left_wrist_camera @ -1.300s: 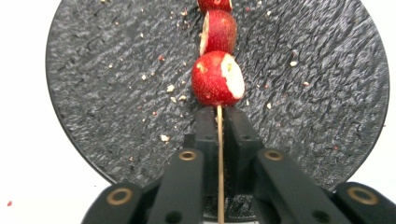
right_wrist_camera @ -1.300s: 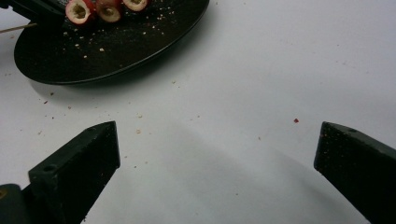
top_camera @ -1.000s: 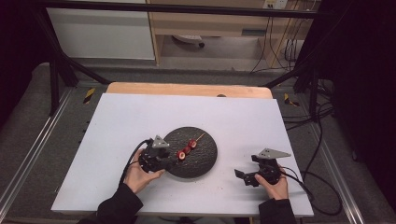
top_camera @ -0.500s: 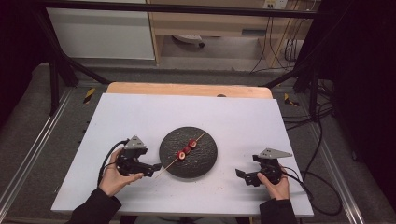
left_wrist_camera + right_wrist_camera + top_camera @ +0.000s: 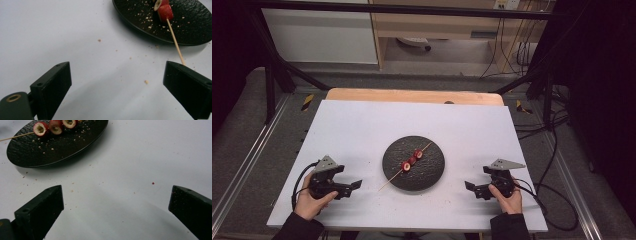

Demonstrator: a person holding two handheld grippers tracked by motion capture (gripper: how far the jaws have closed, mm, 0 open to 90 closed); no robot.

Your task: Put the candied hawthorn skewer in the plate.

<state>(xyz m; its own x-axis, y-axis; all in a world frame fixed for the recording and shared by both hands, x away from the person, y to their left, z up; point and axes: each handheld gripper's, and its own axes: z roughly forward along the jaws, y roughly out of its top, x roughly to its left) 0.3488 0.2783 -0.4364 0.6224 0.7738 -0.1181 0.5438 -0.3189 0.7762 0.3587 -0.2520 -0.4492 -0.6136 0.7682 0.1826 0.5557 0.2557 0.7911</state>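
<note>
Skewer [image 5: 408,166] with three red fruit slices lies across the black plate [image 5: 432,172] at table [image 5: 362,125] centre, its bare end overhanging the rim at 8 o'clock. Left gripper [image 5: 354,185], plate's 8 o'clock: fingers just opened, spread, empty. Right gripper [image 5: 468,187], 4 o'clock: fingers spread, empty

A thin wooden stick [image 5: 404,170] with three red fruit slices [image 5: 412,160] on it lies slanted across a round black plate [image 5: 432,175]. The stick's bare end pokes out over the plate's edge.
</note>
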